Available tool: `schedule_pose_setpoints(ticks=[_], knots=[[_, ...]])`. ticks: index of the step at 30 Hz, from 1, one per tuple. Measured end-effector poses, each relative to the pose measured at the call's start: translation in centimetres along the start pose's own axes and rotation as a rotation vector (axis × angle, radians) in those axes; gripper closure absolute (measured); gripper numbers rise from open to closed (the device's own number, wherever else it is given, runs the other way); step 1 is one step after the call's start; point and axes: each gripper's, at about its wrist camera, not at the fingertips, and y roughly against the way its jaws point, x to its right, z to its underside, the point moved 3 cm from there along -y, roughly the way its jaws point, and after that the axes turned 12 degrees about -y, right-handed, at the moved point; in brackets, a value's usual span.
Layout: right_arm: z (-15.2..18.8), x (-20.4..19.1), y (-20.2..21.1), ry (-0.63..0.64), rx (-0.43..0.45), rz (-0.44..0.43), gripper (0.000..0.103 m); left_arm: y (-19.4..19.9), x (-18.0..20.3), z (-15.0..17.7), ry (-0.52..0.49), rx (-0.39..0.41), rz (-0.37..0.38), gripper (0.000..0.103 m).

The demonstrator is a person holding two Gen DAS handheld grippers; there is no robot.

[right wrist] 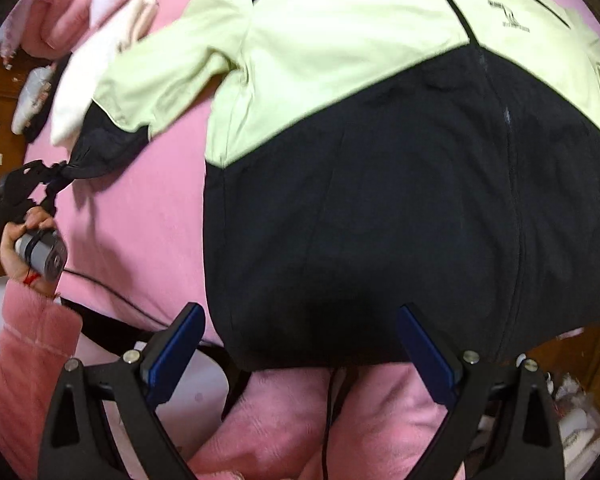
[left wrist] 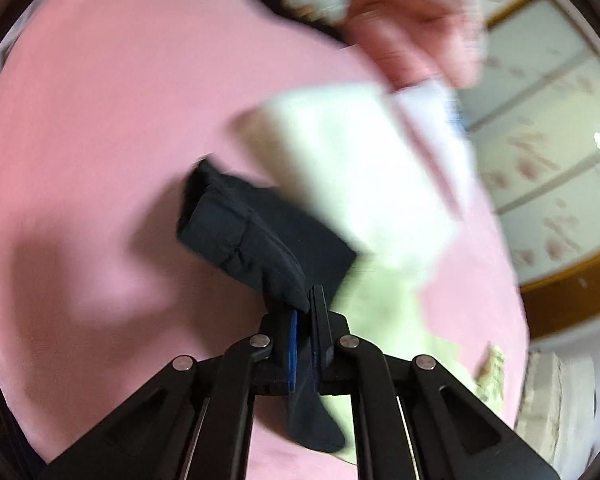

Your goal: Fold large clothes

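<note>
A large jacket point(right wrist: 380, 160), pale green on top and black below, lies spread on a pink sheet point(right wrist: 148, 216). Its left sleeve ends in a black cuff point(right wrist: 100, 148). My left gripper point(left wrist: 305, 312) is shut on that black cuff point(left wrist: 240, 236) and holds it lifted above the sheet; in the right wrist view the left gripper point(right wrist: 60, 170) shows at the sleeve's end. My right gripper point(right wrist: 300, 320) is open and empty, with its fingers on either side of the jacket's black hem, just above it.
White and pink folded clothes point(right wrist: 100, 60) lie at the far left of the bed, also blurred in the left wrist view point(left wrist: 360, 168). A wooden bed frame point(right wrist: 0, 120) borders the left. A person's pink fleece sleeve point(right wrist: 32, 360) and a black cable point(right wrist: 112, 292) are near the front.
</note>
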Motion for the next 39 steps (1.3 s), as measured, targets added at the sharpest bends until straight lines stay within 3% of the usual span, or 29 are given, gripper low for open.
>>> schedule_pose_setpoints(ticks=[4, 7, 10, 15, 18, 21, 25, 26, 30, 32, 35, 39], knots=[[-1.7, 1.1, 1.6, 0.025, 0.078, -0.055, 0.006, 3.1, 7.9, 0.4, -0.187, 0.059, 0.129, 0.100], [-3.5, 2.5, 3.3, 0.017, 0.146, -0.126, 0.006, 4.2, 14.7, 2.2, -0.353, 0.056, 0.227, 0.100], [-6.2, 4.2, 5.2, -0.004, 0.231, -0.177, 0.006, 3.8, 21.8, 5.5, -0.528, 0.002, 0.296, 0.100], [-11.3, 7.9, 7.9, -0.067, 0.373, -0.194, 0.006, 1.0, 30.1, 13.1, -0.638, -0.114, 0.408, 0.100], [-14.2, 10.6, 8.4, -0.097, 0.448, -0.195, 0.006, -2.2, 34.1, 17.5, -0.742, -0.173, 0.387, 0.097], [-17.1, 12.8, 7.2, -0.119, 0.447, -0.182, 0.006, -4.8, 35.8, 22.3, -0.841, -0.305, 0.284, 0.071], [-19.9, 15.1, 4.9, -0.175, 0.380, -0.235, 0.006, -5.8, 34.7, 23.7, -0.844, -0.354, 0.198, 0.026], [-20.3, 15.3, 4.4, -0.184, 0.360, -0.262, 0.006, -5.7, 33.8, 23.4, -0.825, -0.363, 0.185, 0.023], [-21.8, 14.0, 1.7, -0.186, 0.250, -0.385, 0.010, -5.9, 27.5, 22.9, -0.745, -0.477, 0.089, 0.020], [-22.2, 13.1, 0.1, -0.181, 0.188, -0.418, 0.021, -6.2, 24.6, 23.3, -0.720, -0.506, 0.004, 0.020], [-22.6, 11.2, -2.3, -0.145, 0.118, -0.396, 0.037, -6.9, 20.2, 23.1, -0.685, -0.542, -0.132, 0.020], [-22.3, 8.1, -4.3, -0.011, 0.090, -0.295, 0.040, -8.1, 16.6, 23.3, -0.639, -0.580, -0.207, 0.020]])
